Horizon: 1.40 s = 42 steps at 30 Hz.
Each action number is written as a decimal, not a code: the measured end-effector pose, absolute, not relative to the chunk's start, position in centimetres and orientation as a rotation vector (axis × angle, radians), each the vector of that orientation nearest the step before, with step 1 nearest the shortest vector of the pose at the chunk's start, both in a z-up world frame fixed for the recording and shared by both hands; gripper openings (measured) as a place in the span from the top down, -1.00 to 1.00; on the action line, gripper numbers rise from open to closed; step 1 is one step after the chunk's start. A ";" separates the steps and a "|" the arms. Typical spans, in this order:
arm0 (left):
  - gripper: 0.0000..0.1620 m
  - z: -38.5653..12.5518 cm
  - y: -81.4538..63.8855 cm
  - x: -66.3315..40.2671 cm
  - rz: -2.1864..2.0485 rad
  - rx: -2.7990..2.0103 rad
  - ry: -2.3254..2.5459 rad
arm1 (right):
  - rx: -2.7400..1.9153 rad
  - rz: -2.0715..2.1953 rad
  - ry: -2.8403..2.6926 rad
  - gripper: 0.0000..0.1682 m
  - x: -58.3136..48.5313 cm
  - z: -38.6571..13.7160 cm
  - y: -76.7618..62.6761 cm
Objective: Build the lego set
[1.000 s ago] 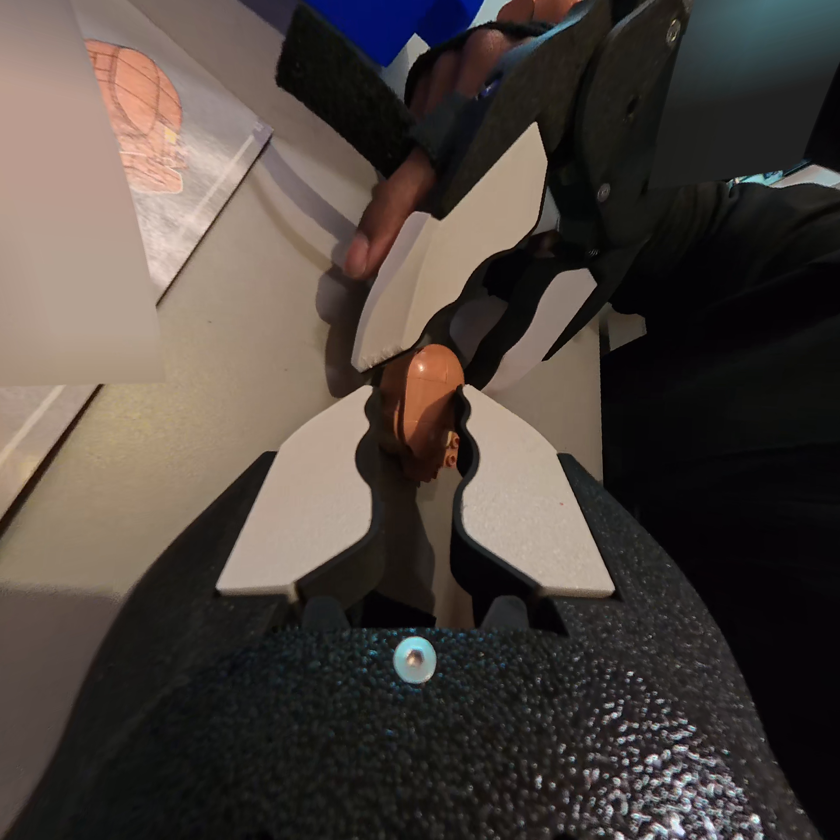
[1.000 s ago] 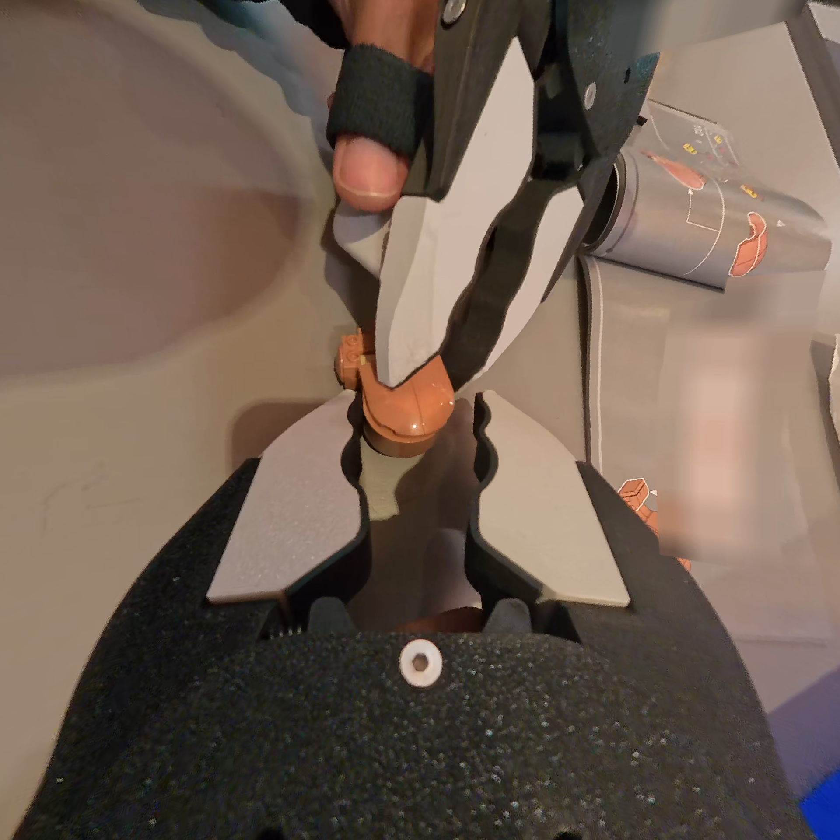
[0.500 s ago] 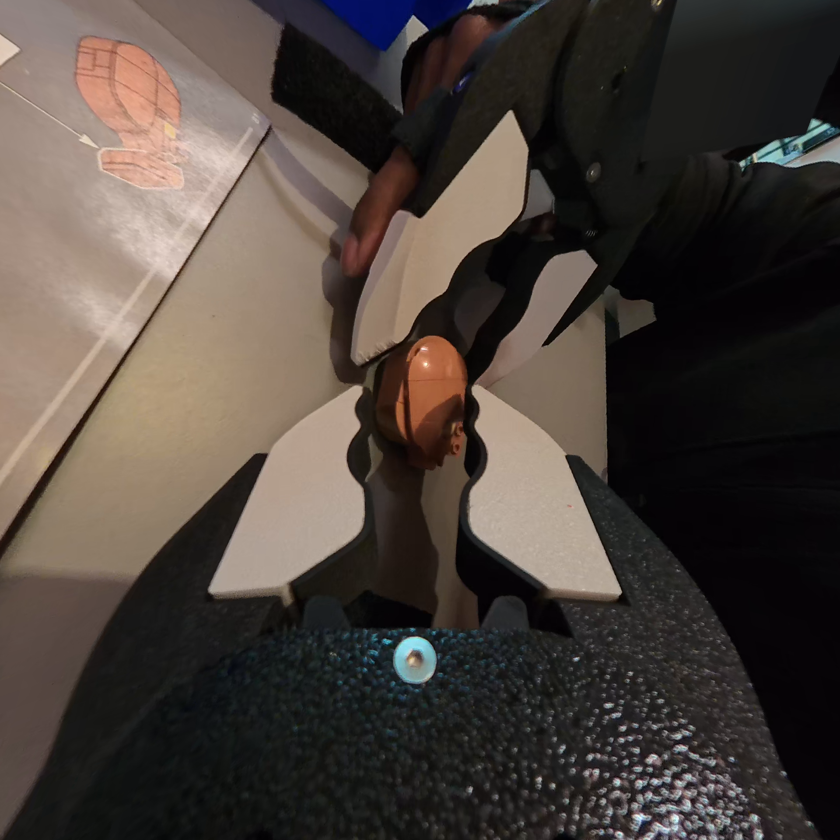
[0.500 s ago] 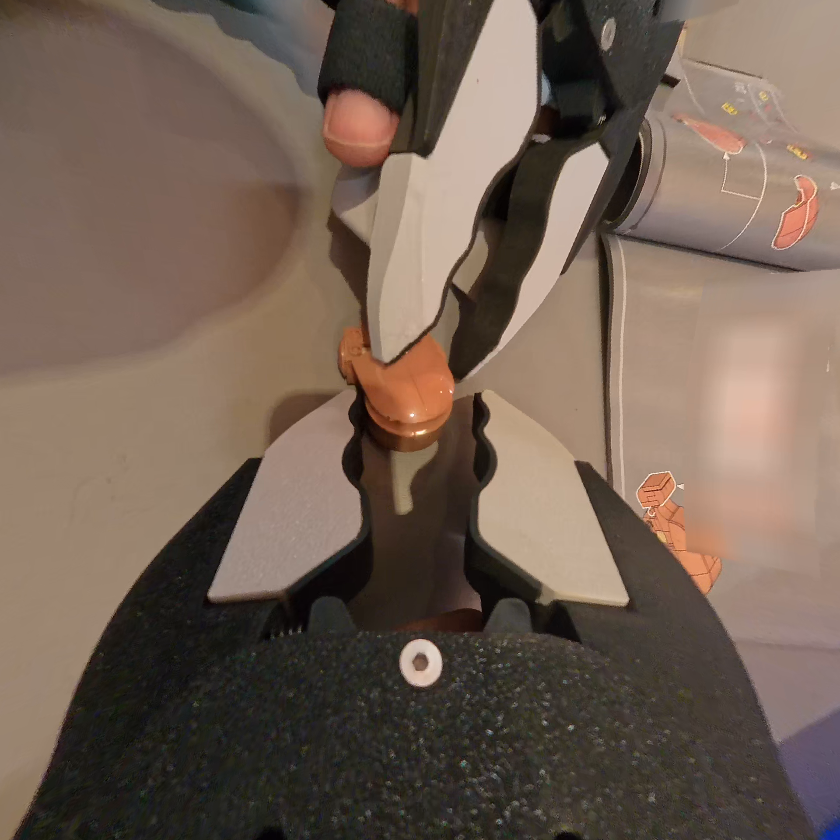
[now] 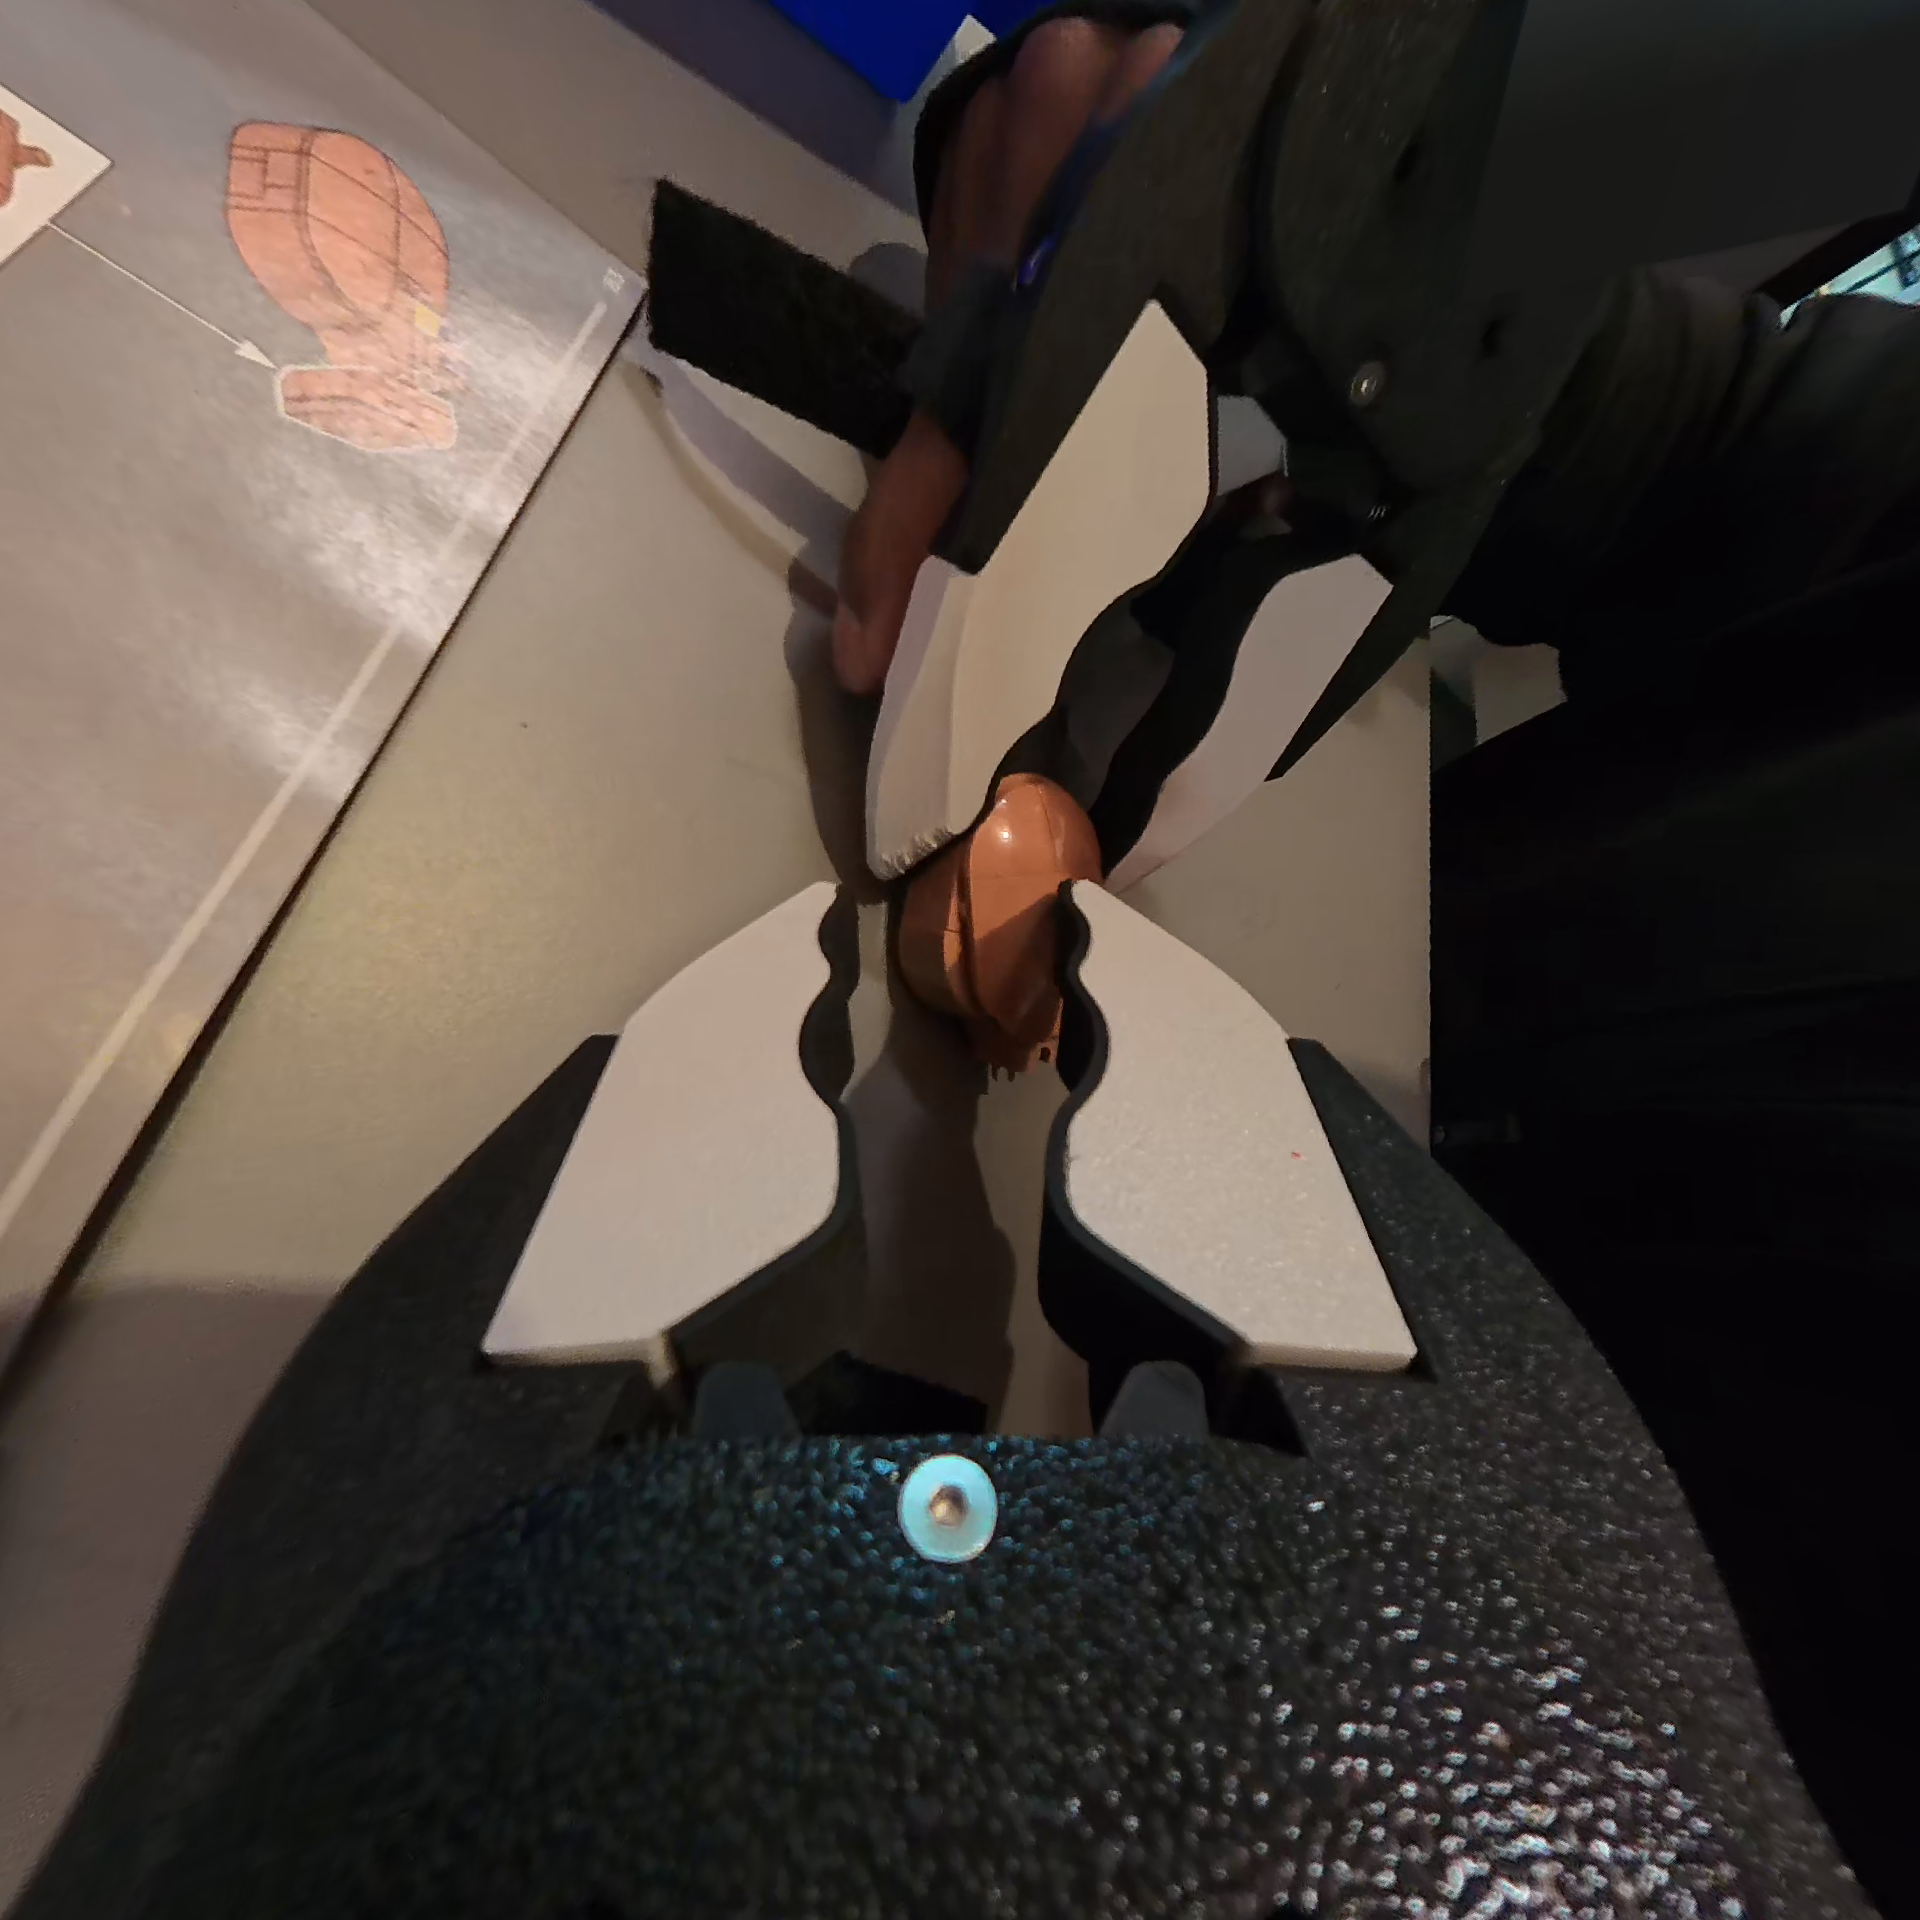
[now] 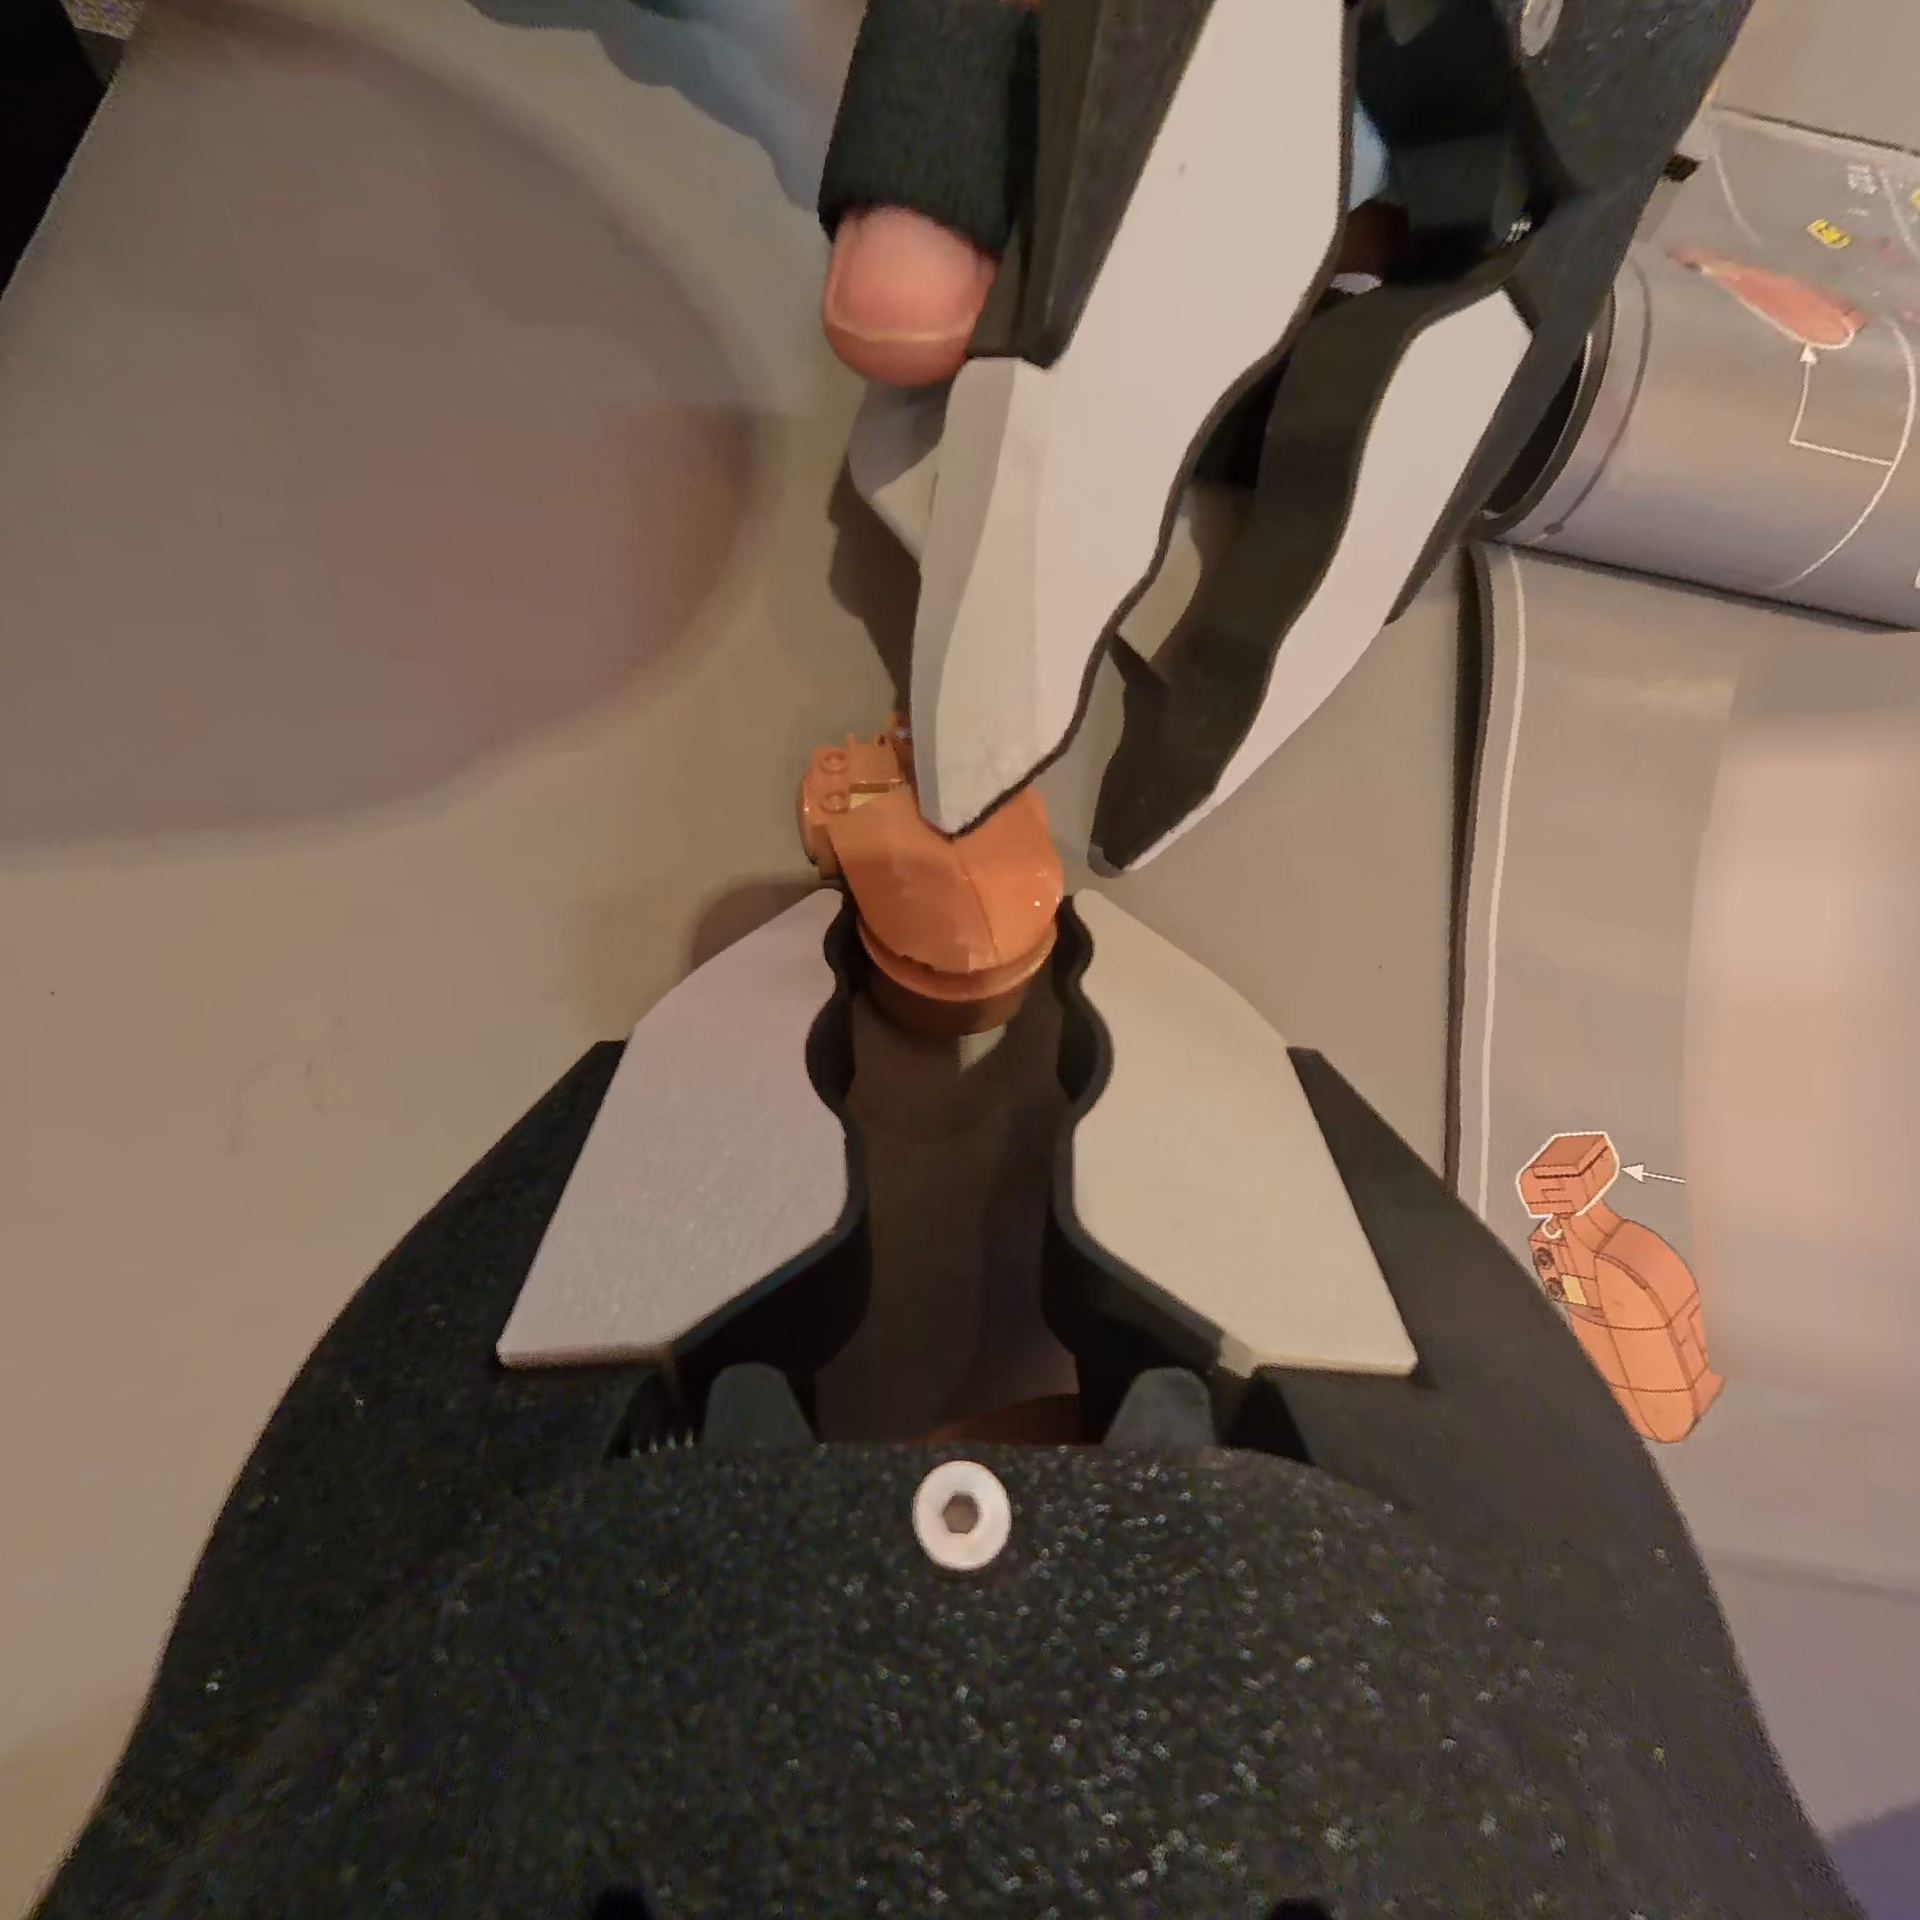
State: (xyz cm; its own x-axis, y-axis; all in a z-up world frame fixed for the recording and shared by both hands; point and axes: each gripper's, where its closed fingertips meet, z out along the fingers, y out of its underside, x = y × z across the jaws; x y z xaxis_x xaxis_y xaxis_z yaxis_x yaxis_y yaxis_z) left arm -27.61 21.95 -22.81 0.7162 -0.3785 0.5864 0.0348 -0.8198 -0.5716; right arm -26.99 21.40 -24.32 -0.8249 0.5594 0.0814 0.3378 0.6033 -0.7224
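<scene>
A small brown lego assembly with a rounded body is held above the grey table between the two grippers, which meet tip to tip. In the right wrist view the assembly has a studded side part at its left and a round base. My right gripper is shut on that base. My left gripper is open around it: the right finger touches it, and a gap shows at the left finger. The right gripper comes in from above in the left wrist view. The left gripper does so in the right wrist view.
The open instruction booklet lies at the left of the left wrist view and at the right of the right wrist view, with a curled page behind. The person's dark clothing fills the right side. A thumb rests on the left gripper's handle. My two grippers' fingertips are within a few centimetres of each other.
The right gripper has closed in on the assembly's base. The left gripper's fingers have parted slightly, and the assembly has tilted between them.
</scene>
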 end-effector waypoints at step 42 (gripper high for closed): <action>0.57 -22.3 20.7 -26.9 -0.580 -2.418 0.660 | -0.712 1.079 -2.602 0.50 -26.1 -24.6 21.4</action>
